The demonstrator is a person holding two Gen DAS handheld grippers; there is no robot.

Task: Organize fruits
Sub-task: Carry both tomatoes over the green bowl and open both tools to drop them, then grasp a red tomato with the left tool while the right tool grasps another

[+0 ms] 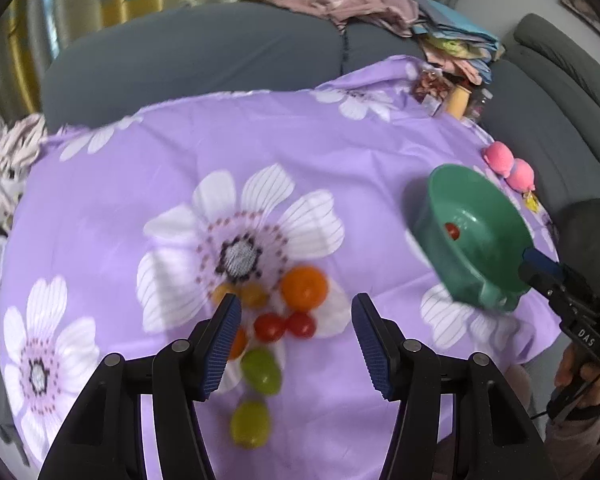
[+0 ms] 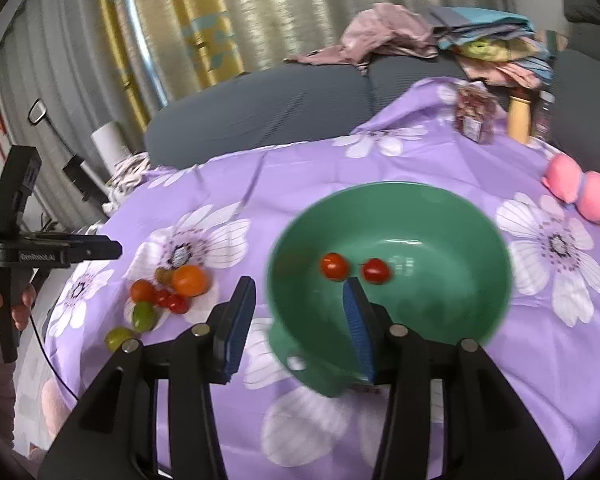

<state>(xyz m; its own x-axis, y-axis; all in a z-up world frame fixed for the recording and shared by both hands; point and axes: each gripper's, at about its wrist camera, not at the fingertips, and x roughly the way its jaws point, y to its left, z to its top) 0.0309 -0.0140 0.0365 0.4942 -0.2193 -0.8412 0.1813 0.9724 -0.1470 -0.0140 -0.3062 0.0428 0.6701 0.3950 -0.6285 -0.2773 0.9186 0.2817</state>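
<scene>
**Fruit count: two tomatoes in the bowl, the rest sitting in a pile**

So the green bowl (image 2: pixel 392 240) is sitting on the right side of the bench, and two small red tomatoes (image 2: pixel 334 266) are lying in it side by side. It's a deep, glossy plastic bowl with a little handle tab on the near rim.

The pile (image 1: pixel 272 320) is resting on the cloth to the left of the bowl, well apart from it. Counting it: one orange (image 1: pixel 304 287), two more red tomatoes (image 1: pixel 269 327) touching each other, two green oval fruits (image 1: pixel 261 371) nearest the camera, one smaller orange one half hidden behind a finger, and one or two yellowish ones at the back, too blurry to tell.

The left gripper (image 1: pixel 296 344) is hovering over the pile with its fingers apart and nothing between them. The right gripper (image 2: pixel 300 328) is straddling the bowl's near rim, one finger inside and one outside, and they're looking apart, not pressing on it.

The bench is wearing a purple cloth (image 1: pixel 140 184) with big white flowers. Two pink plush balls (image 1: pixel 508 164) are sitting at the far right edge. A grey sofa (image 1: pixel 188 60) is wrapping around behind, with clothes (image 1: pixel 364 0) heaped on its back, and curtains are hanging beyond.
</scene>
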